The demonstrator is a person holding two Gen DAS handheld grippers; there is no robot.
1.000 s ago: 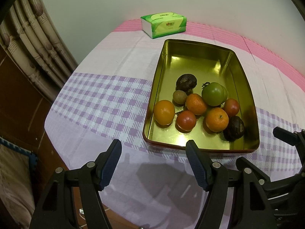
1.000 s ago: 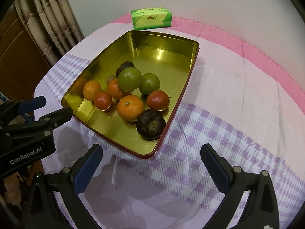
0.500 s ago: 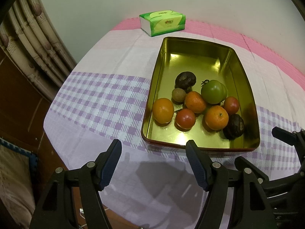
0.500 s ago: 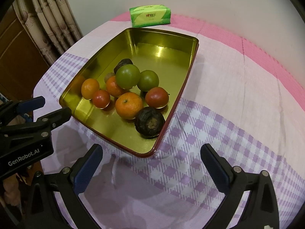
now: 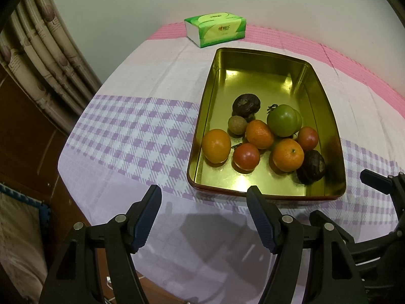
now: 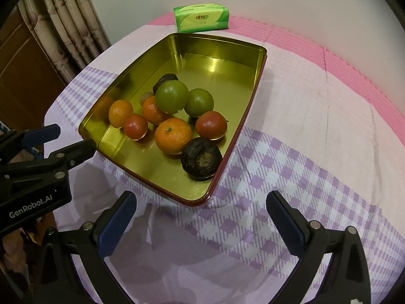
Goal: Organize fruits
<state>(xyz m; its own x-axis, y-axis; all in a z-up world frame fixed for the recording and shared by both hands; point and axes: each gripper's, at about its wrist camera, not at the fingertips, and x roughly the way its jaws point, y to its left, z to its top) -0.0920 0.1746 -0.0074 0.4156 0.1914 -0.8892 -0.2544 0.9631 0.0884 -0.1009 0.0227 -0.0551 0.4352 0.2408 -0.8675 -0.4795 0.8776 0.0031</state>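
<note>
Both my left gripper [image 5: 203,207] and right gripper [image 6: 201,214] hang open, empty, short of the gold rectangular metal tin [image 5: 314,76] holding the fruits [image 5: 263,134]. Only my right view separates the second green tomato [image 6: 200,102].

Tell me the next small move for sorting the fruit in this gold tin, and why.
Probably bring the right gripper down toward the dark wrinkled fruit in the gold tin's near corner: the jaws are open and empty, and that fruit is nearest and uncovered.
</note>
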